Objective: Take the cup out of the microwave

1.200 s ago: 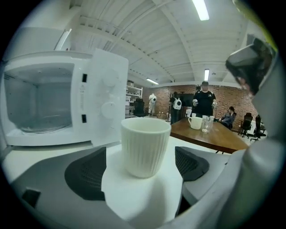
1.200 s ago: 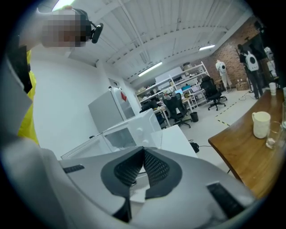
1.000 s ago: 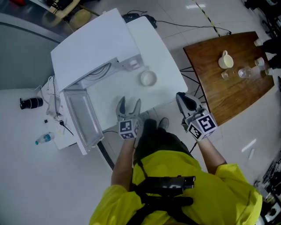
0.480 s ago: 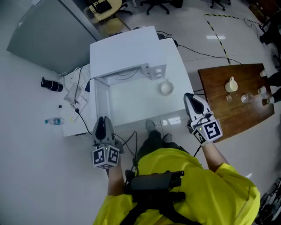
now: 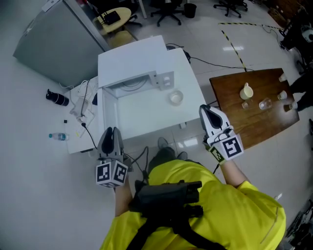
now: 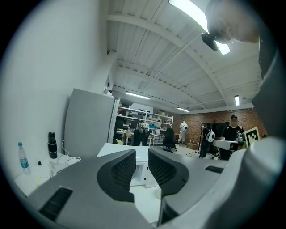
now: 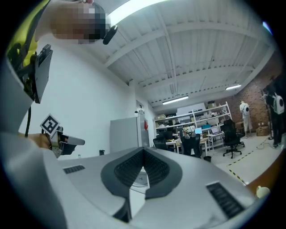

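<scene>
A person in a yellow jacket (image 5: 220, 210) stands at a white counter (image 5: 146, 117) with both grippers raised and empty. One cup (image 5: 176, 97), the only one on this counter, sits out of the microwave (image 5: 132, 56), just in front of its control panel and well apart from both tools. The left gripper (image 5: 110, 136) hangs at the counter's near left corner, its fingers (image 6: 120, 172) drawn almost together with a narrow slit between them and nothing in it. The right gripper (image 5: 211, 114) hovers at the counter's right edge, its fingers (image 7: 129, 170) closed tip to tip on nothing. The microwave's open door (image 5: 106, 114) juts toward the person on the left side, just ahead of the left gripper. A loose tangle of cables (image 5: 83, 105) lies beside the door. Further left are two bottles, one black flask (image 5: 57, 97) and one clear water bottle (image 5: 57, 136). A wooden counter (image 5: 254, 122) to the right carries one cream mug (image 5: 246, 91) and a few small glasses, too small to count surely. A grey cabinet (image 5: 54, 44) and office chairs (image 5: 166, 10) stand behind.
</scene>
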`<state>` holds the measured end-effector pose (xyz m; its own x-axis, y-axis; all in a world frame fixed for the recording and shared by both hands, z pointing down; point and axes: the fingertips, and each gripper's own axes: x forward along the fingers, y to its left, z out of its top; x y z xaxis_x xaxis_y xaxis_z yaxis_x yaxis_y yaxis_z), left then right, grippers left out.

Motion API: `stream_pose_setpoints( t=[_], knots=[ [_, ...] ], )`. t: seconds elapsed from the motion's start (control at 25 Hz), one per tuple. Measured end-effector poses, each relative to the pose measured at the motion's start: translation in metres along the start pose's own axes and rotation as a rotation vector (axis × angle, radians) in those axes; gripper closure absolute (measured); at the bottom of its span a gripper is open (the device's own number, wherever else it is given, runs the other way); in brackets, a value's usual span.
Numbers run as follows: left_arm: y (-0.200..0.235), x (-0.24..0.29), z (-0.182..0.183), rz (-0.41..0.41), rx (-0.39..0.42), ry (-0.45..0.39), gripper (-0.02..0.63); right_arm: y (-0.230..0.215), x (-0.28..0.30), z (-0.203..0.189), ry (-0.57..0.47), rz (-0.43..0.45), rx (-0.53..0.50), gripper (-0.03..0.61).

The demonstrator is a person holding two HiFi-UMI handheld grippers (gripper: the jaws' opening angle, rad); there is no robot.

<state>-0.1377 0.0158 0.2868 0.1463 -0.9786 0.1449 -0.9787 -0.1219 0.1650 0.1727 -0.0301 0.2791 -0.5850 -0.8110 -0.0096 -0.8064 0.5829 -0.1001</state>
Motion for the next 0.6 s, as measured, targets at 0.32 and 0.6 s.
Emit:
stream_pose_setpoints(
  t=[0.32,0.6],
  knots=[
    [-0.014,0.006,0.001,-0.028,0.027,0.005,0.528,-0.005,-0.016,0.006,-0.001,-0.028,-0.007,0.574],
    [-0.013,0.013,0.000,-0.029,0.044,0.017,0.528,-0.008,-0.009,0.010,0.002,-0.031,-0.011,0.574]
  ],
)
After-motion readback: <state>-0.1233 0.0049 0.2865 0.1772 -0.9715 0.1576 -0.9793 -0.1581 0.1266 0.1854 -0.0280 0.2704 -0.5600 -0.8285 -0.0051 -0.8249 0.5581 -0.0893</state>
